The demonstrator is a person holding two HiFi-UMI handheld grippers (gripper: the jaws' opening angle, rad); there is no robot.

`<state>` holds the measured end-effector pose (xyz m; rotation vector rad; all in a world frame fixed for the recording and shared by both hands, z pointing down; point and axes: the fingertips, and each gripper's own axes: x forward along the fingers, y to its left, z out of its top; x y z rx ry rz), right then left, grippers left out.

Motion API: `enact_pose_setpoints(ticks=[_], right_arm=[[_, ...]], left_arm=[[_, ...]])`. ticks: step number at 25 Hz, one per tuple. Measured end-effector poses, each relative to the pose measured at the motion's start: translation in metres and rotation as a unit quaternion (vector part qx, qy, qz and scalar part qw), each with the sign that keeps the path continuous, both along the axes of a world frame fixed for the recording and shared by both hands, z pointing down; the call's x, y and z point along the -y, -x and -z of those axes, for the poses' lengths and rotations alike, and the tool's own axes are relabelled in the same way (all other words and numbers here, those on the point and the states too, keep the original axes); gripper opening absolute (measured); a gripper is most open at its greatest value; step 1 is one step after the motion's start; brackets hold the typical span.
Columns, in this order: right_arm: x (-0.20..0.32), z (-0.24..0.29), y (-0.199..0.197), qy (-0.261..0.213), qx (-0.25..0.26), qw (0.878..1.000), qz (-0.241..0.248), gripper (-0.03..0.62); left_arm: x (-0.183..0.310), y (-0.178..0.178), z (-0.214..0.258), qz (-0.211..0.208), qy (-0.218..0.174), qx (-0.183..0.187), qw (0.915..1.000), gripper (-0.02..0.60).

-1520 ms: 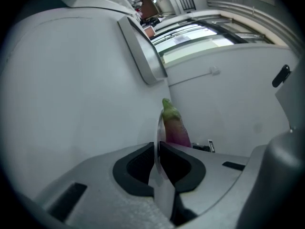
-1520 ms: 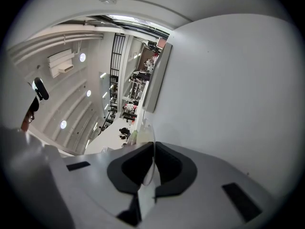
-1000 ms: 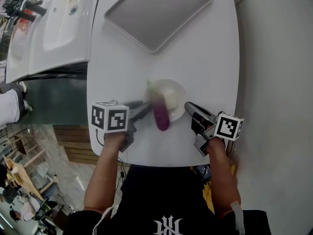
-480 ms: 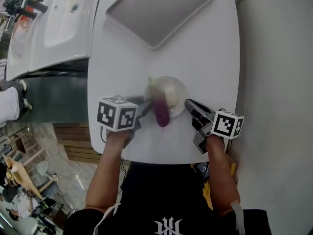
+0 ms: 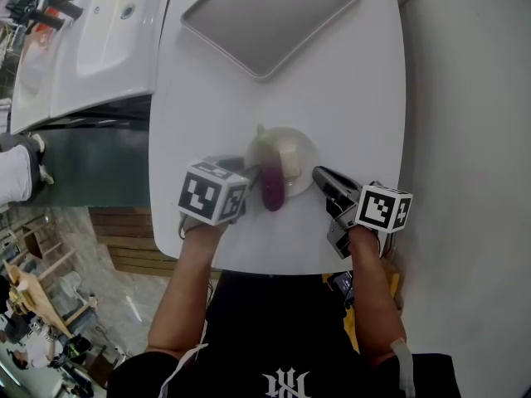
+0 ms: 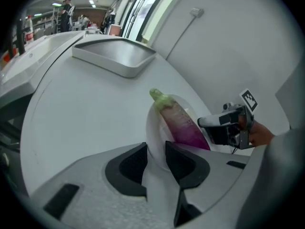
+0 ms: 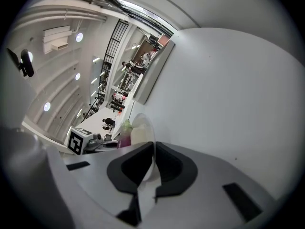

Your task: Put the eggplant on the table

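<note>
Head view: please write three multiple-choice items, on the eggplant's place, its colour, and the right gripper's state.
1. Where does the eggplant lie? A. on the tray B. on the plate C. in the sink
2. Its body is: A. purple B. yellow C. orange
3. The right gripper is: A. open, far from everything B. shut on the plate's rim C. shut on the tray
Key: 1 B, it rests on the plate; 2 A, purple body, green stem; 3 B, its jaws pinch the thin rim.
</note>
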<state>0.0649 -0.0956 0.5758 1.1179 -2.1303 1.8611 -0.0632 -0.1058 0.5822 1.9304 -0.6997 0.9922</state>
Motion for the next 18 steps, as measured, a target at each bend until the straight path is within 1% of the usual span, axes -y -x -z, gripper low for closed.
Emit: enact_pose_setpoints(ticks=[2, 6, 11, 14, 18], right_arm=[[0.0006, -0.0003, -0.0007, -0.001, -0.001, 1.000, -0.001, 0.014], [0.0000, -0.0006, -0.0001, -0.008, -0.011, 1.000, 0.004, 0.014], [-0.0008, -0.0013, 0.0019, -0.025, -0.055, 0.998, 0.028, 0.015], [0.0017, -0.0022, 0.0024, -0.038, -0.090, 0.994, 0.048, 0.015], [0.0049, -0.0045, 0.0045, -0.052, -0.132, 0.987, 0.074, 0.023]], left_arm=[[-0.0001, 0.0006, -0.0021, -0.017, -0.012, 0.021, 0.9996, 0.100], [-0.0014, 0.0009, -0.0034, -0.031, -0.020, 0.034, 0.9988, 0.101], [0.0004, 0.0016, 0.0004, -0.054, -0.042, 0.061, 0.9958, 0.106], [0.0061, 0.0032, 0.0019, -0.066, -0.054, 0.077, 0.9934, 0.109], [0.0071, 0.0037, 0.0000, -0.073, -0.050, 0.081, 0.9928, 0.112]])
